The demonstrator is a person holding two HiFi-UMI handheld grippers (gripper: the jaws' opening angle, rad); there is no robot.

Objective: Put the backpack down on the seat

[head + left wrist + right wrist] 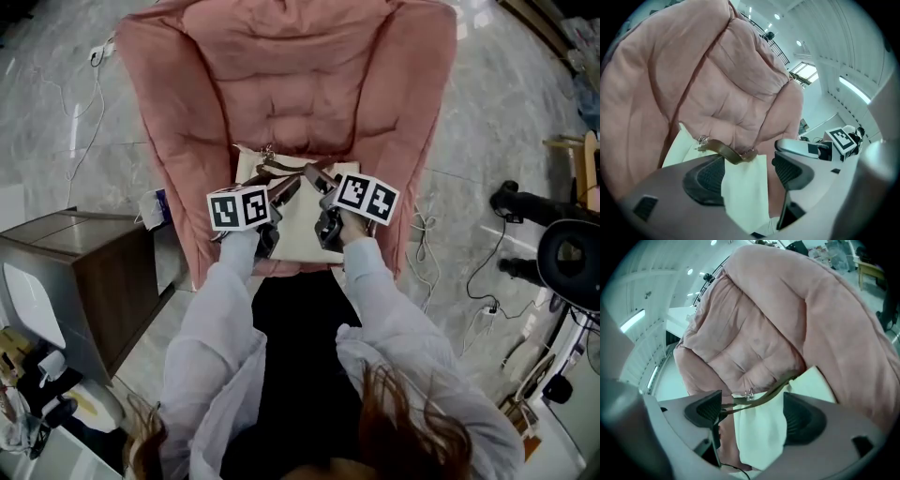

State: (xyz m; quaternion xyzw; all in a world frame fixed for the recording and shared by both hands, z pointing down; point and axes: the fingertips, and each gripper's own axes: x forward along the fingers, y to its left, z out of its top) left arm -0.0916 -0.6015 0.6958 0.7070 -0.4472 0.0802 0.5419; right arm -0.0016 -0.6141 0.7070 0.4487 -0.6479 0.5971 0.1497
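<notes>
The backpack (298,230) sits on the chair (159,112) at my 12 o'clock. Its cream body is down on the cushion and leans into the backrest. So I judge the put-down itself done, and the step in hand is the letting go.

My left gripper (281,192) is released. In its own view the jaws stand wide apart, with cream cloth showing between them. The brown strap (726,152) arches over the tip of the jaw at its 9 o'clock. My right gripper (317,180) is just as slack, both pads well apart. The strap (764,397) runs from its 9 o'clock jaw up toward 2 o'clock, and seems to brush that pad (whether it is snagged there I cannot tell). The two grippers are near each other, above the top of the bag.

The next move calls for drawing both grippers back toward 6 o'clock with the jaws kept wide. They should lift a little first, so neither strap rides along and tips the bag forward off the cushion.
</notes>
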